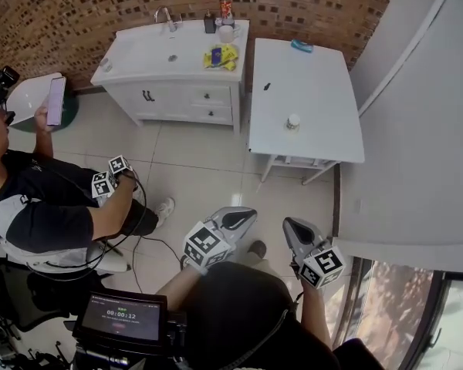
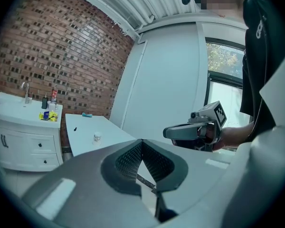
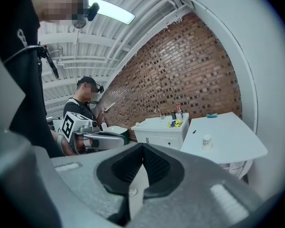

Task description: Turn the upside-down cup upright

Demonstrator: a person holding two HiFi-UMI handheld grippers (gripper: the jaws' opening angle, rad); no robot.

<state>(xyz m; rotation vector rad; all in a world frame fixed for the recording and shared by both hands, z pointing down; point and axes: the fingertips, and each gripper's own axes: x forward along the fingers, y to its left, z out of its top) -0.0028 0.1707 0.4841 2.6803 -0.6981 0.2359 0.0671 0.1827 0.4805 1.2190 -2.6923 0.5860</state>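
Note:
A small white cup (image 1: 293, 121) stands near the front of a white table (image 1: 324, 91); it also shows in the left gripper view (image 2: 97, 137) and the right gripper view (image 3: 207, 141). It looks wider at the bottom, mouth down. Both grippers hang in the air over the floor, well short of the table. My left gripper (image 1: 250, 216) is shut with nothing between its jaws; its tips (image 2: 142, 141) meet. My right gripper (image 1: 289, 224) is shut and empty too, its tips (image 3: 143, 146) touching. Each gripper shows in the other's view, the right one (image 2: 168, 132) and the left one (image 3: 125, 137).
A white vanity (image 1: 177, 91) with a sink, bottles and yellow items stands against the brick wall, left of the table. A seated person (image 1: 38, 199) with a phone is at the left. A blue item (image 1: 301, 46) lies at the table's far end. A grey wall (image 1: 417, 129) runs along the right.

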